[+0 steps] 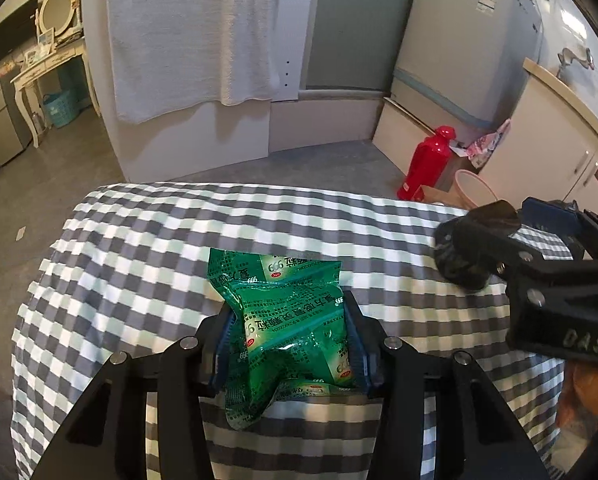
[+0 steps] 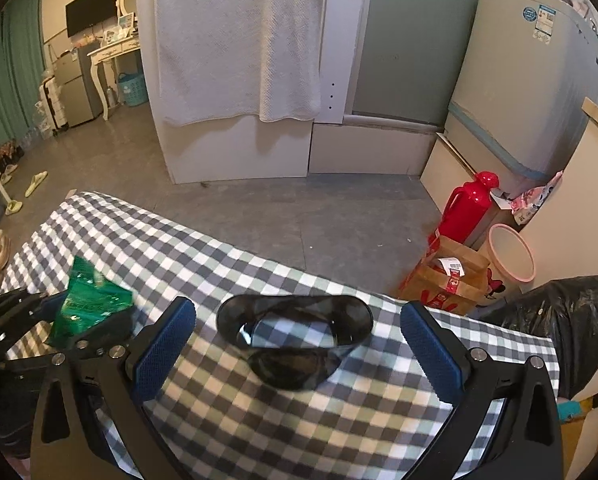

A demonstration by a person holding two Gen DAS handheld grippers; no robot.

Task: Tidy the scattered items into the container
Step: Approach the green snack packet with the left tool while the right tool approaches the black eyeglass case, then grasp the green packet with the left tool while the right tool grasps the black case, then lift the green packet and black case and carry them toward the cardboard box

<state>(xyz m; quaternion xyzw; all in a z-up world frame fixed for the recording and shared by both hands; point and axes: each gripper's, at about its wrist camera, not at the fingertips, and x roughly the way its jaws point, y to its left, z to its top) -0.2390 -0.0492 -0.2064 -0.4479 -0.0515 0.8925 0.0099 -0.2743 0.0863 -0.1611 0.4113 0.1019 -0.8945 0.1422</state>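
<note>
Flanking dark bowl (image 2: pixel 295 332): checked cloth (image 2: pixel 259 420)

Both views are dim and warm-toned indoor light, with a greenish cast over the checked cloth (image 1: pixel 139 264). Fisheye bending curves the walls and cabinet edges, and black vignette fills the corners. The green packet (image 1: pixel 291 320) shows small glints on its foil; in the right view it is smeared by blur. The dark bowl (image 2: pixel 295 328) carries a pale reflection inside and throws a soft shadow on the cloth. Far background detail is soft.
</note>
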